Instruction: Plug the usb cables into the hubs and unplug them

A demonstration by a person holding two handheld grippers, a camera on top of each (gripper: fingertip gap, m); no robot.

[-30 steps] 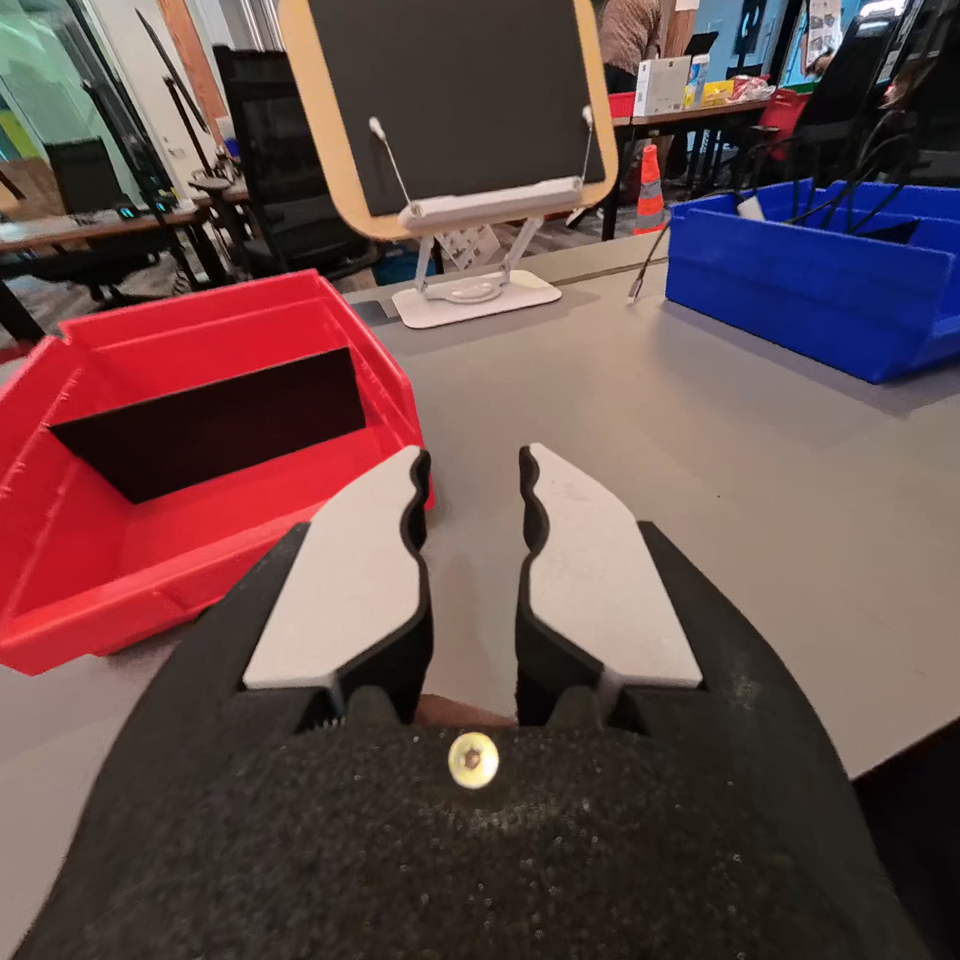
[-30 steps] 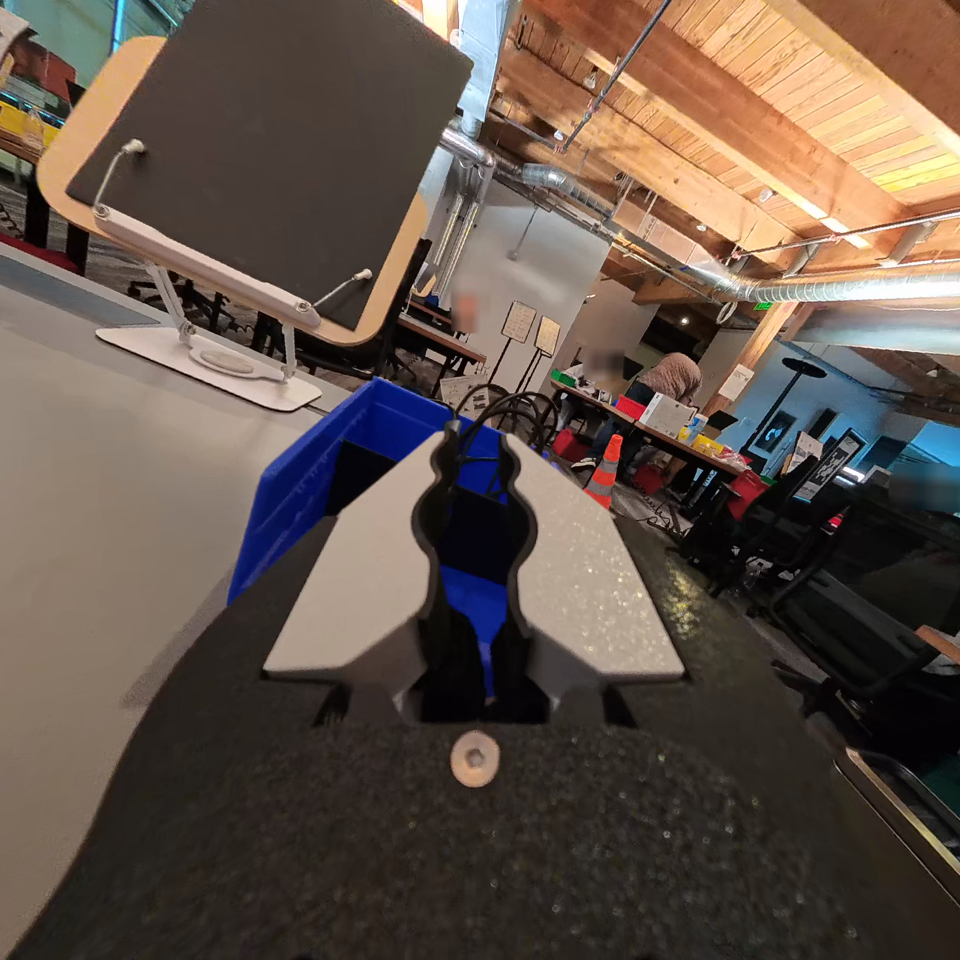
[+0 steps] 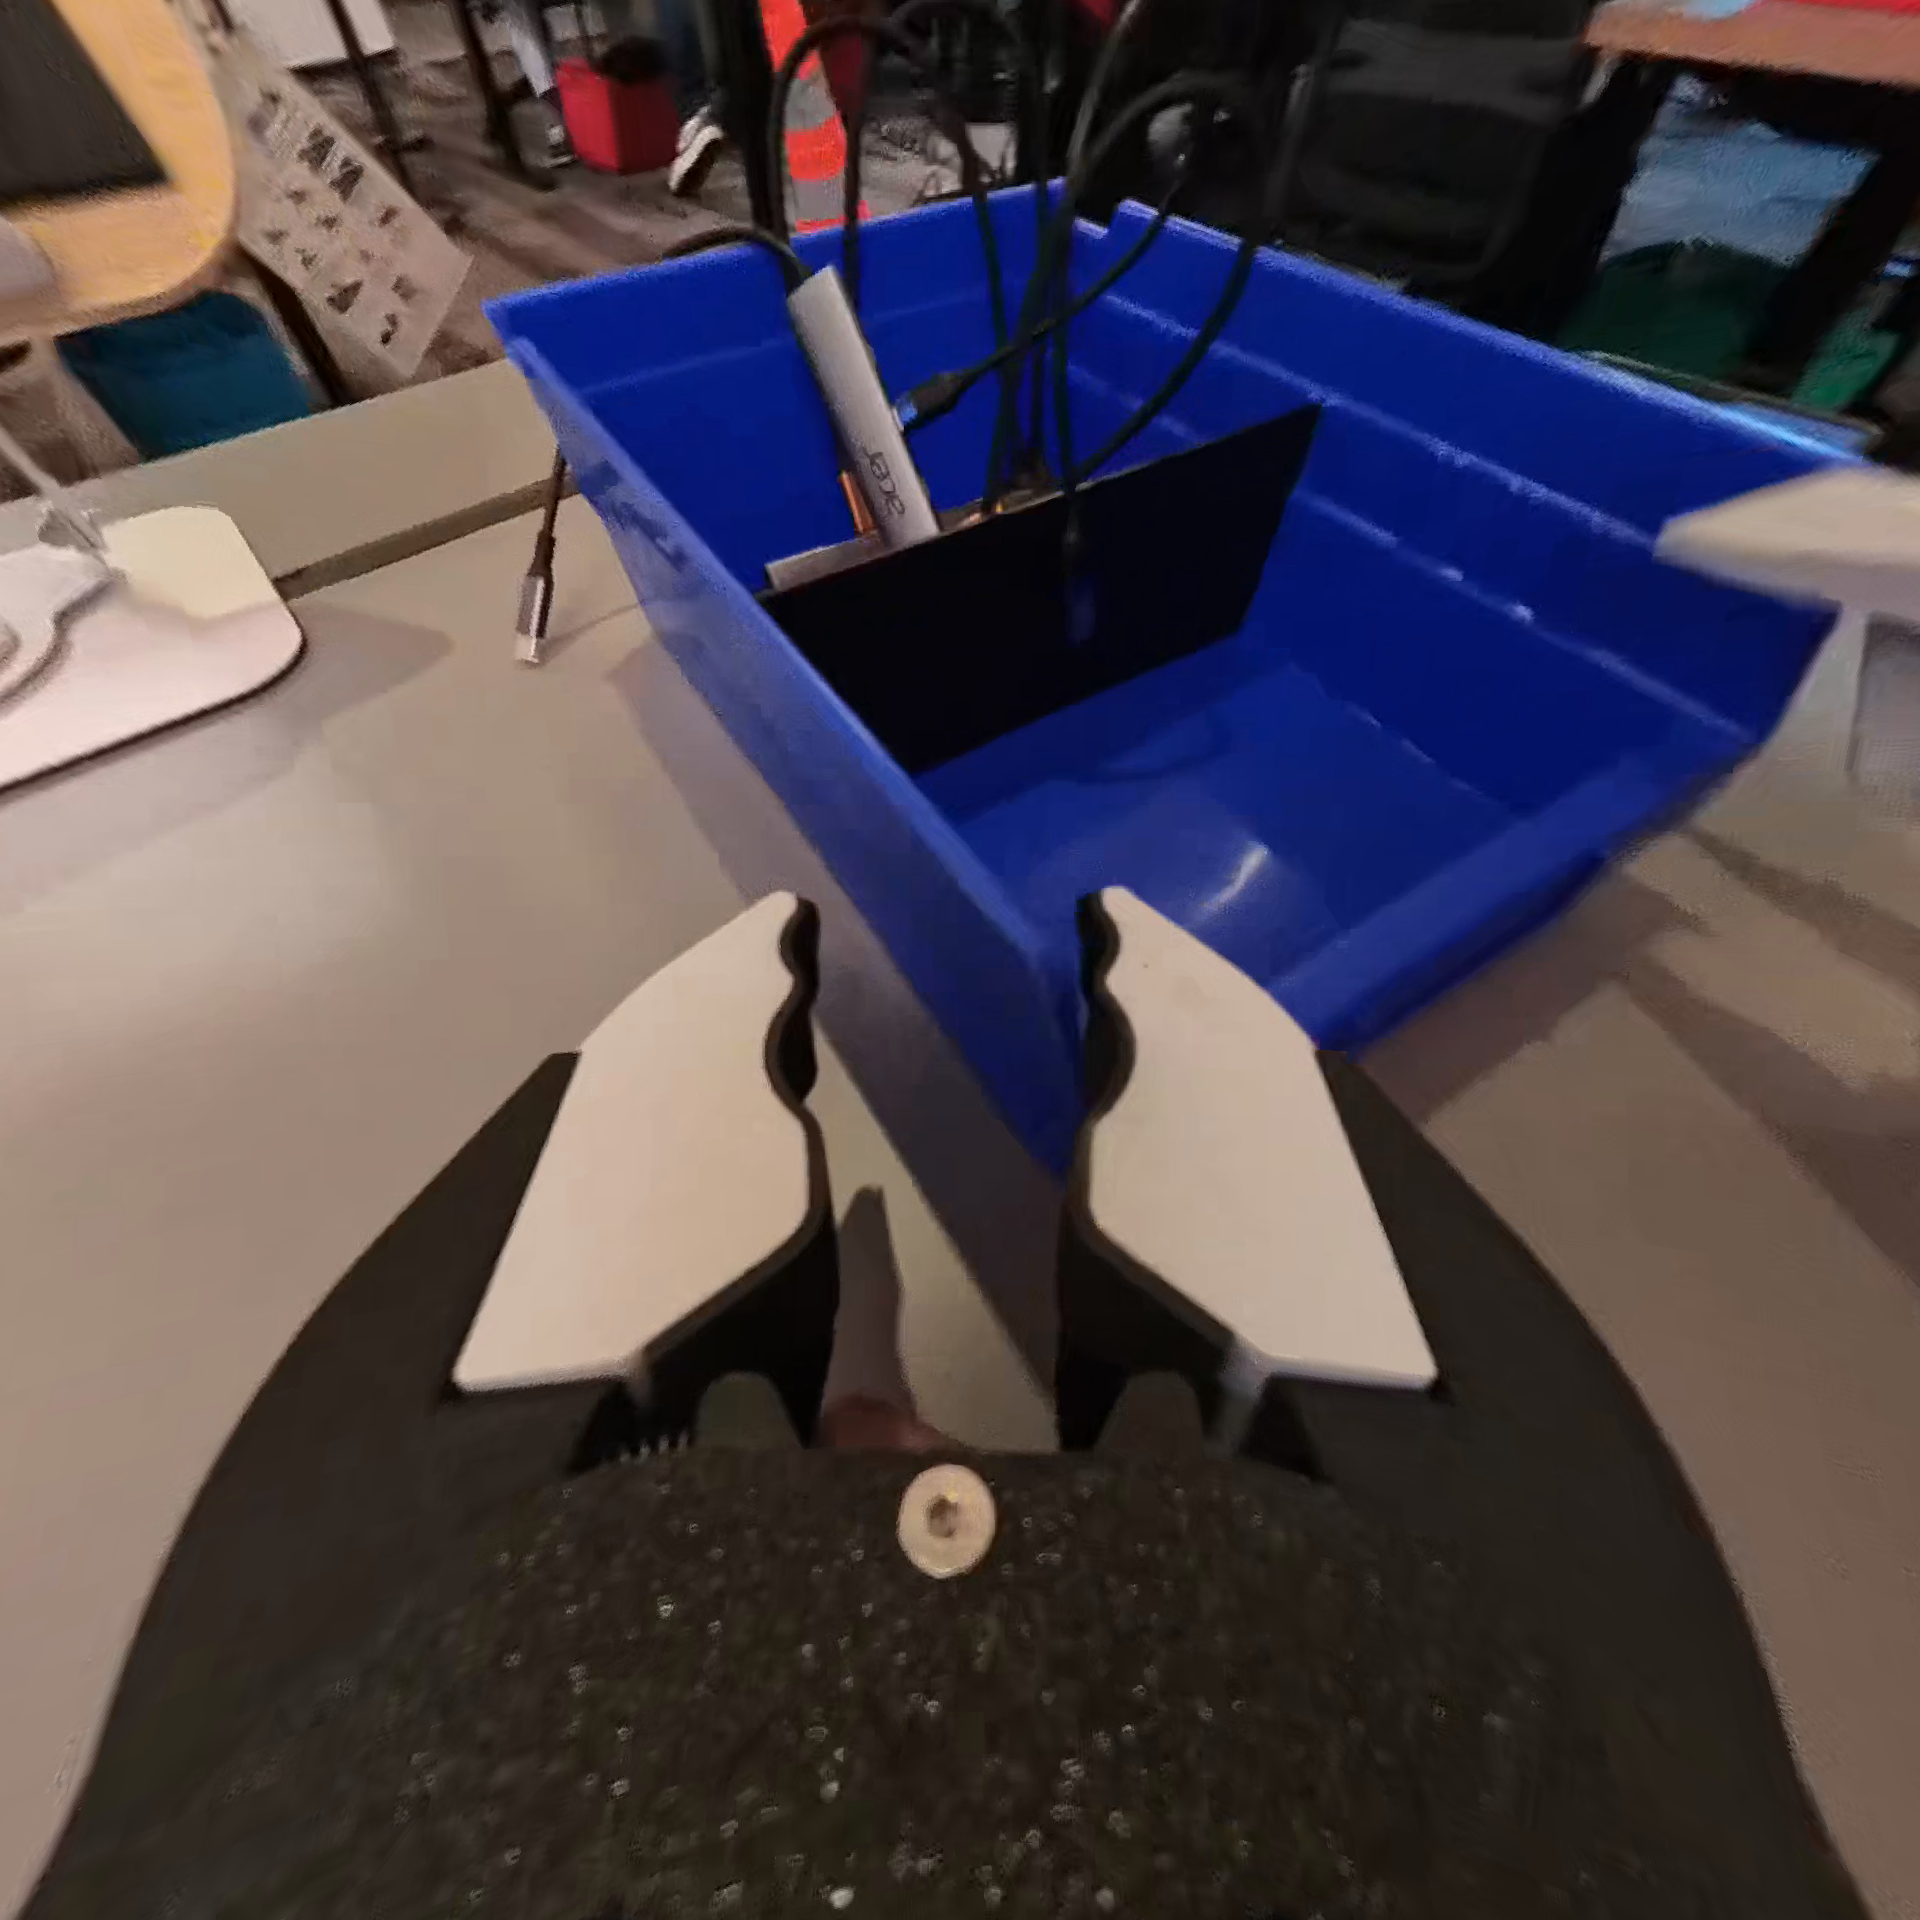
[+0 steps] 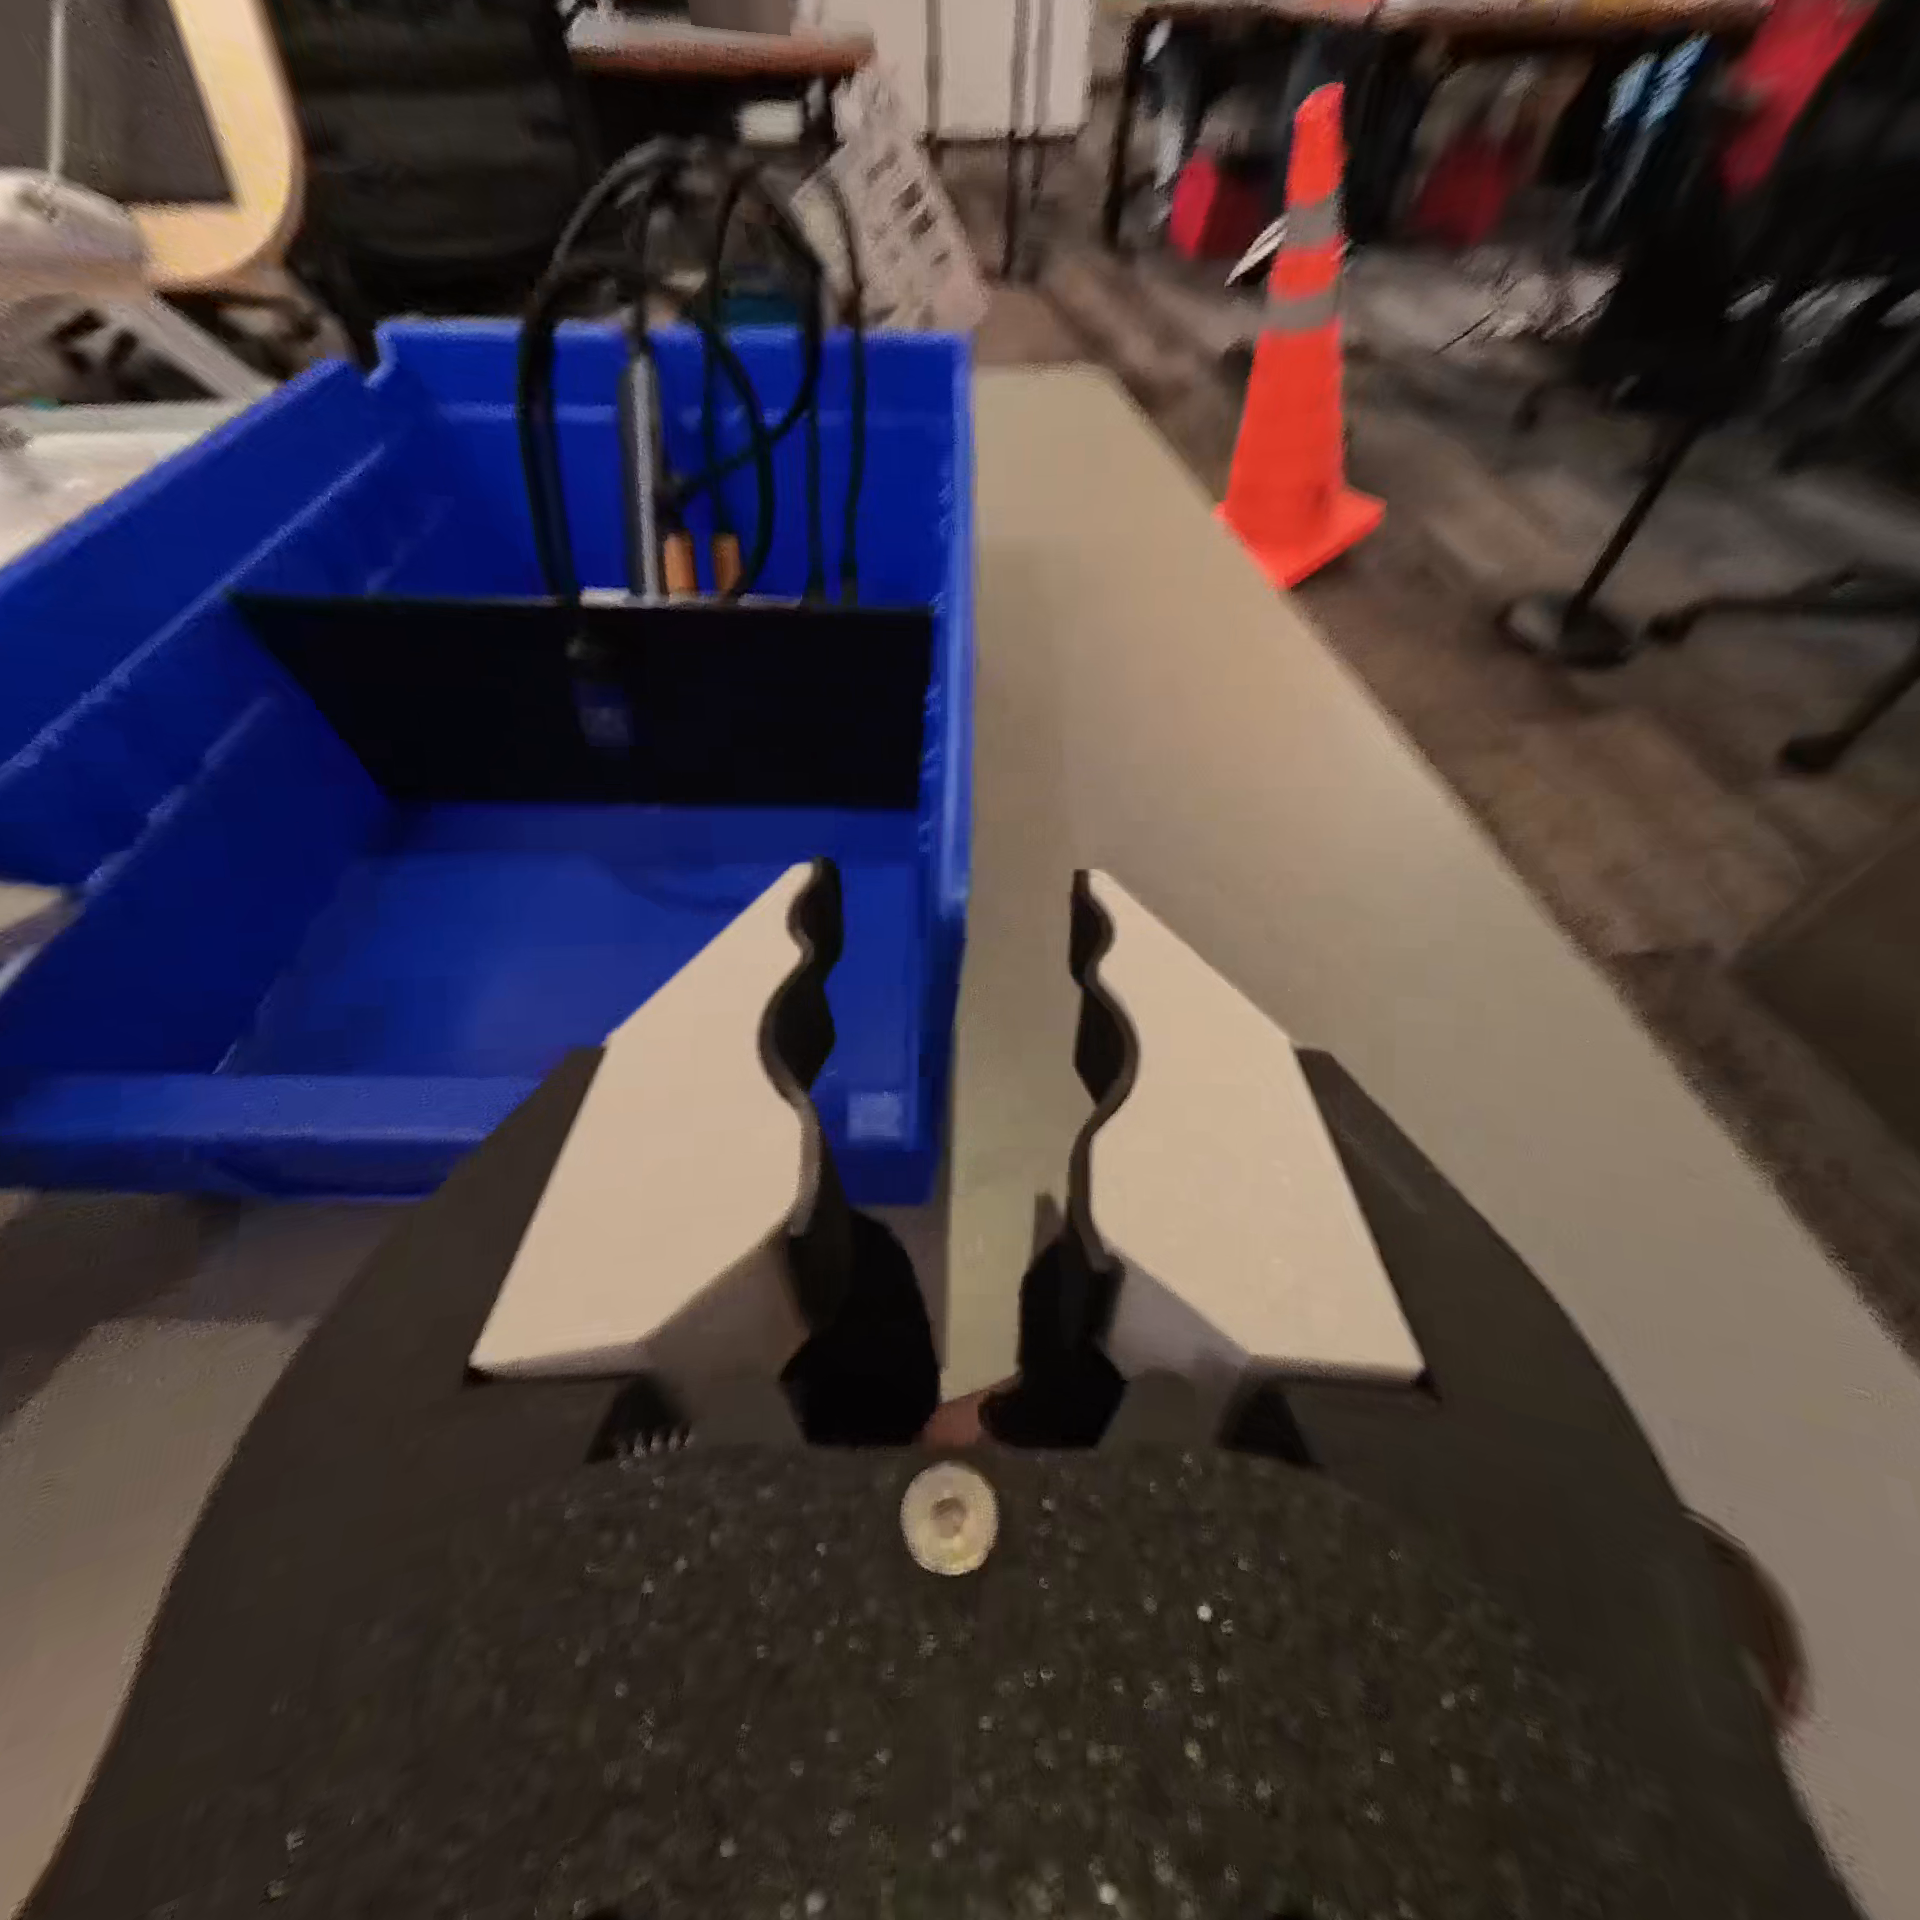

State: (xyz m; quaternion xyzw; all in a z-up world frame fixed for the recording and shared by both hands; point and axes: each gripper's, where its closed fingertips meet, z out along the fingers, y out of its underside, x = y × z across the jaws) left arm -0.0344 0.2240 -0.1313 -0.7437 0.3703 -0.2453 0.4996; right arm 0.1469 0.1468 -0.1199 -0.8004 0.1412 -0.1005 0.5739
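Left wrist view – my left gripper (image 3: 943,935) gapes empty, right gripper (image 4: 951,894) too; one blue bin (image 3: 1507,894), black divider (image 3: 1039,623) fronting one silver hub (image 3: 857,410), tangled cables (image 3: 1023,343).

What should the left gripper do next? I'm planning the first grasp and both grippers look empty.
Probably move the left gripper forward over the blue bin toward the silver hub leaning in the far compartment behind the black divider. Its jaws are open and empty, short of the bin's near corner, and the cables are back there too.
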